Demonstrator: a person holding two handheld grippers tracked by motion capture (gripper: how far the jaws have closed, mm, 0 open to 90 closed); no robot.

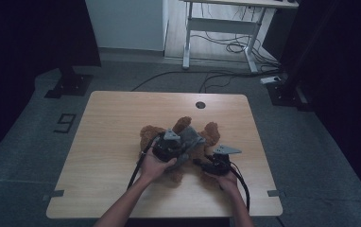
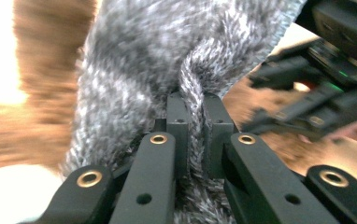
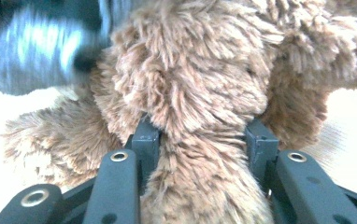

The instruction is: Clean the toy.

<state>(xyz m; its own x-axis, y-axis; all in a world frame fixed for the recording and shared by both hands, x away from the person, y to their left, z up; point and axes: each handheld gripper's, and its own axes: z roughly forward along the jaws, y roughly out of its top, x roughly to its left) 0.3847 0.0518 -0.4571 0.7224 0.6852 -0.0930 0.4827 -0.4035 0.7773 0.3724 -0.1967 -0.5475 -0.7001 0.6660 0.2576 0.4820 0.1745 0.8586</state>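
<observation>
One brown bear (image 1: 178, 142) lies mid-table (image 1: 107, 142), wearing one grey knit (image 1: 190, 139); the left gripper (image 2: 193, 116) has its jaws pinched tight on a fold of that knit (image 2: 167, 56); the right gripper (image 3: 200, 135) clamps a plush limb of the bear (image 3: 200, 84); two hands (image 1: 155, 165), two grippers, close together over the toy; one round hole (image 1: 200, 104) sits near the table's far edge; beyond, one white desk (image 1: 226, 23) stands over loose cables (image 1: 235, 47) on the floor.
</observation>
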